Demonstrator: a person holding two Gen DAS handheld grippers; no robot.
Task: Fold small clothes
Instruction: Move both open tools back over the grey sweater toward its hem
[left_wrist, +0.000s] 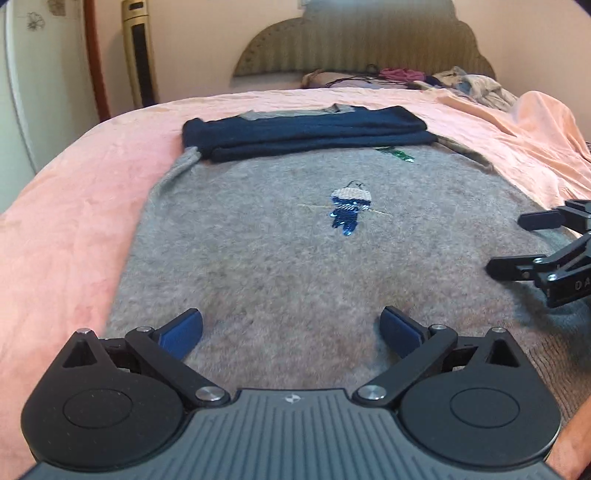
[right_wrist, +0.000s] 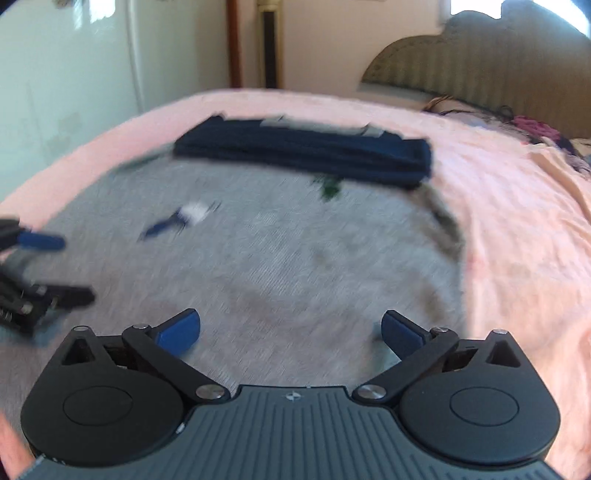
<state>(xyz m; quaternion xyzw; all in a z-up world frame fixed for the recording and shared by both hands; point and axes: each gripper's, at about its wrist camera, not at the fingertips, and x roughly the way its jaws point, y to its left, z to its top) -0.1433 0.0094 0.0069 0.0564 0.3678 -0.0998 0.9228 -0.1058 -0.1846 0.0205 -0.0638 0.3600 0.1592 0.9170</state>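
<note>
Two tools, one garment, one bed. Left tool (left_wrist: 290, 326): fingers spread wide apart, gripping nothing, poised over the near hem end of the sweater, pads blue. Right tool (right_wrist: 290, 328): likewise spread wide and empty, over the same near edge but toward the sweater's right side; its view is smeared, so fine detail there cannot be told. Placement judged deliberate: one tool toward each side of the bottom hem, jaws ready, as would suit lifting the hem and carrying it up toward the collar.

Item: grey sweater (left_wrist: 280, 258), small, fuzzy knit, lying front-up and mostly flat in the middle of the bed, collar end farthest from the tools. Navy sleeves (left_wrist: 306, 134) folded across the chest into a neat stacked band just below the neckline, which squares the body into a rectangle. Decoration: sequin motif (left_wrist: 347, 208) in silver and blue at centre front; green sequin patch (left_wrist: 397, 154) just below the sleeve band. Right side edge slightly rumpled.

Support: pink bedspread (left_wrist: 74, 221), creased. Beyond, near the headboard (left_wrist: 362, 44), heaped clothes (left_wrist: 472, 86), well apart from the sweater.
</note>
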